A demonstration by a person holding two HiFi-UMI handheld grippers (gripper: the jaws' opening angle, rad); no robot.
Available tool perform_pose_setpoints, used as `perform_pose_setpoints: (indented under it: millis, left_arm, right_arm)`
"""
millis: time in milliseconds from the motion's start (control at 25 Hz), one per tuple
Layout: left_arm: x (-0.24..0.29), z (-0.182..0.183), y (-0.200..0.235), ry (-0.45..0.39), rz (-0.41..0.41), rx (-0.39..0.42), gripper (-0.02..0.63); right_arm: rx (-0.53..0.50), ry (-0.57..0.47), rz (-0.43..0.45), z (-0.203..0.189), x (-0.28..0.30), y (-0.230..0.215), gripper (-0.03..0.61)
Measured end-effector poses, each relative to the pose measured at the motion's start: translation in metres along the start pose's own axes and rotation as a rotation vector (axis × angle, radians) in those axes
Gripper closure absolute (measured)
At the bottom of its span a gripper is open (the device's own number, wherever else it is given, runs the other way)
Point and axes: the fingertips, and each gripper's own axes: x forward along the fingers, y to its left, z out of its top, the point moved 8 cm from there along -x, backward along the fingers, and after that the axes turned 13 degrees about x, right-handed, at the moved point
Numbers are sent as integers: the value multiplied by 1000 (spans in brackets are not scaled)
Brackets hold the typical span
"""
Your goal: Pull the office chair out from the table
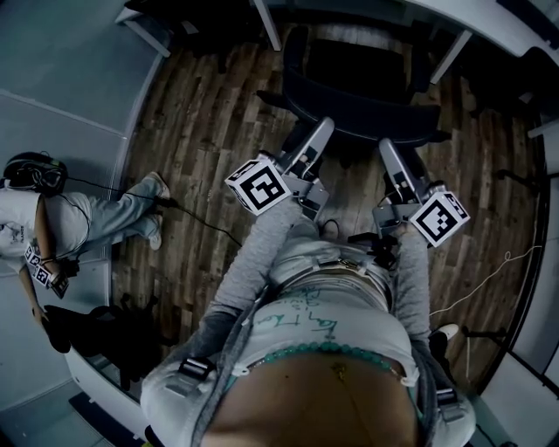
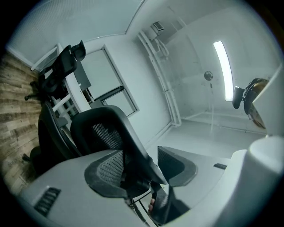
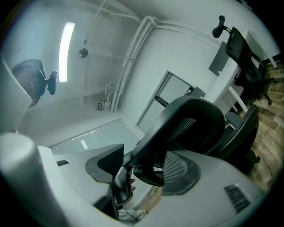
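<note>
The black office chair [image 1: 358, 87] stands on the wood floor in front of the white table [image 1: 489, 17], its mesh back towards me. My left gripper [image 1: 323, 129] reaches to the left side of the chair's back and my right gripper [image 1: 386, 147] to the right side. In the left gripper view the back's curved rim [image 2: 111, 126] runs between the jaws of the left gripper [image 2: 142, 173], which stand wide and open round it. The right gripper view shows the same: the rim [image 3: 191, 117] passes through the right gripper [image 3: 137, 170], whose pads stand apart from it.
A person [image 1: 87, 218] sits on the floor at the left, with a cable trailing across the boards. White table legs [image 1: 266, 22] flank the chair. A second black chair [image 2: 57, 71] [image 3: 242, 48] stands by another desk further off.
</note>
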Motion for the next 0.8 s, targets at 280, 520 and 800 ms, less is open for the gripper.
perform_pose_setpoints:
  millis: [280, 520, 800]
  left_arm:
    - [-24, 0, -2, 44, 31, 78, 391]
    - [-35, 3, 2, 66, 52, 96, 391]
    - [-70, 19, 17, 110, 50, 143, 410]
  right_arm:
    - [-27, 9, -9, -8, -9, 2, 333]
    - [-36, 38, -22, -12, -10, 3, 333]
    - [-79, 61, -56, -42, 5, 22, 334]
